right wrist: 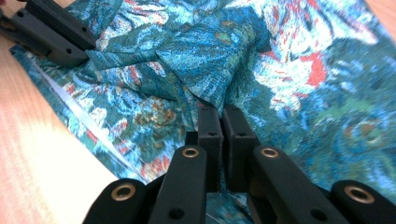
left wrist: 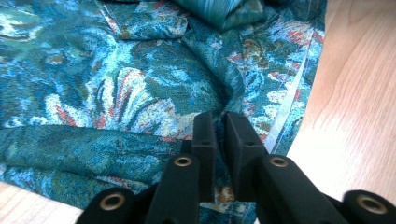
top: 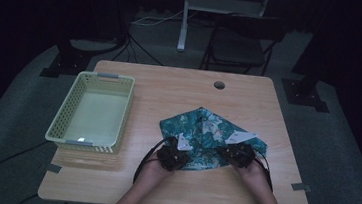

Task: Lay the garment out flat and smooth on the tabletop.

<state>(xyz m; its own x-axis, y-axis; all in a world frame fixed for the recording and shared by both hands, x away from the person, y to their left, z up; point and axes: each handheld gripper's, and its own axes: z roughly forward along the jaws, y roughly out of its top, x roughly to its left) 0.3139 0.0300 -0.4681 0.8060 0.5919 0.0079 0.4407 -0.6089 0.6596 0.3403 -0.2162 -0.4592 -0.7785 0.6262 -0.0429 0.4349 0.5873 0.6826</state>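
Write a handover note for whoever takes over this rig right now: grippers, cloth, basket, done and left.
Left gripper: shut on the patterned cloth at its near edge.
Right gripper: shut on a raised fold of the same cloth.
Cloth: lies rumpled and partly folded on the table, right of the green basket.
Done: both grips taken.
Left: probably finish folding, then move it to the basket, which holds nothing.

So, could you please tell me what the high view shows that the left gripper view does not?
The high view alone takes in the pale green basket at the table's left, the chair beyond the table, and the right gripper with its hand.

The left gripper view alone gives the close detail: the left gripper has its jaws pinched on a fold of the patterned cloth.

Both share the cloth, the wooden table and the left gripper.
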